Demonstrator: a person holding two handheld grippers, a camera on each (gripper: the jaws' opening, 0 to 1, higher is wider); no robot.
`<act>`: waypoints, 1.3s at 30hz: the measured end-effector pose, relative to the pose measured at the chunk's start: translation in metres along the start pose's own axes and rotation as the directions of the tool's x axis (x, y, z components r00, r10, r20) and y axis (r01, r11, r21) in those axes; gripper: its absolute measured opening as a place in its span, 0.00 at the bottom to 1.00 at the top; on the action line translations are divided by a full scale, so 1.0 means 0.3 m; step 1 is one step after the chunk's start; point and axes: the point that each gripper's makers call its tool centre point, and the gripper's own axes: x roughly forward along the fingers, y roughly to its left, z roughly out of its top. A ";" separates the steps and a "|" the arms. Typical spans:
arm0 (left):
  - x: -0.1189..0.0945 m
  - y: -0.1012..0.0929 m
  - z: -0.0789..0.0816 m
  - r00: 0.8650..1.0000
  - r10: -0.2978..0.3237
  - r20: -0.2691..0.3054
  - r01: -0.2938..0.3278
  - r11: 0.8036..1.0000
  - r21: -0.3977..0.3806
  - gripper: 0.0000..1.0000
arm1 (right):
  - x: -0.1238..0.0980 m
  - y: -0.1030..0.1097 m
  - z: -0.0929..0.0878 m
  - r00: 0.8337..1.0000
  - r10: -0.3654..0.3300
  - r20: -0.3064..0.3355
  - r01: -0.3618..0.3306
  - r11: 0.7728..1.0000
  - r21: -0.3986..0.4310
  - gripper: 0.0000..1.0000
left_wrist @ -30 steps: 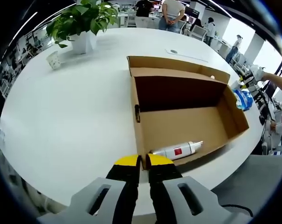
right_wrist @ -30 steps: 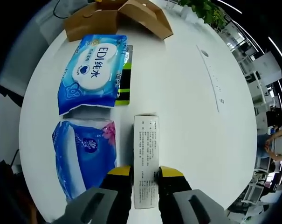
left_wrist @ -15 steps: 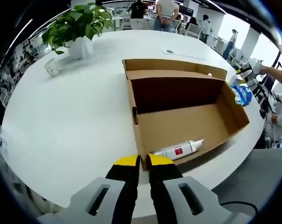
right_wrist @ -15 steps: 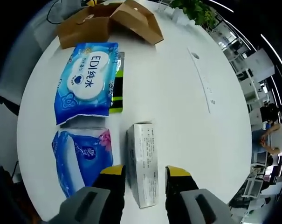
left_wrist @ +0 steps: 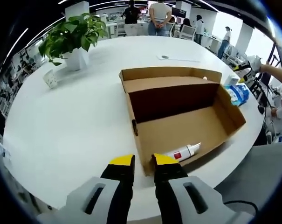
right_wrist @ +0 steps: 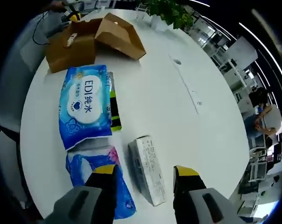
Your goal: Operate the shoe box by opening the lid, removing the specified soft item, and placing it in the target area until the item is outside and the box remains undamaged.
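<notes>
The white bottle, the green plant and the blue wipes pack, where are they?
White bottle with red label (left_wrist: 183,152): left gripper view, on its body.
Green leafy plant in white pot (left_wrist: 72,35): left gripper view, on its leaves.
Blue wipes pack (right_wrist: 84,106): right gripper view, on its white label.

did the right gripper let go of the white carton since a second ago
Yes. The right gripper has opened wide; the white carton lies free on the table beside the blue wipes pack.
</notes>
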 end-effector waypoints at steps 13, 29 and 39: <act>-0.017 -0.034 0.049 0.997 -0.074 -0.011 0.075 0.986 0.152 0.21 | -0.105 0.081 0.116 0.994 -0.044 0.099 0.031 0.991 0.127 0.58; 0.020 -0.122 0.073 0.969 -0.192 -0.158 0.240 0.888 0.391 0.31 | -0.204 0.186 0.194 0.976 -0.107 0.188 0.062 0.971 0.230 0.73; 0.070 -0.178 0.101 0.938 -0.249 -0.241 0.338 0.805 0.487 0.32 | -0.274 0.254 0.238 0.955 -0.180 0.235 0.078 0.919 0.386 0.86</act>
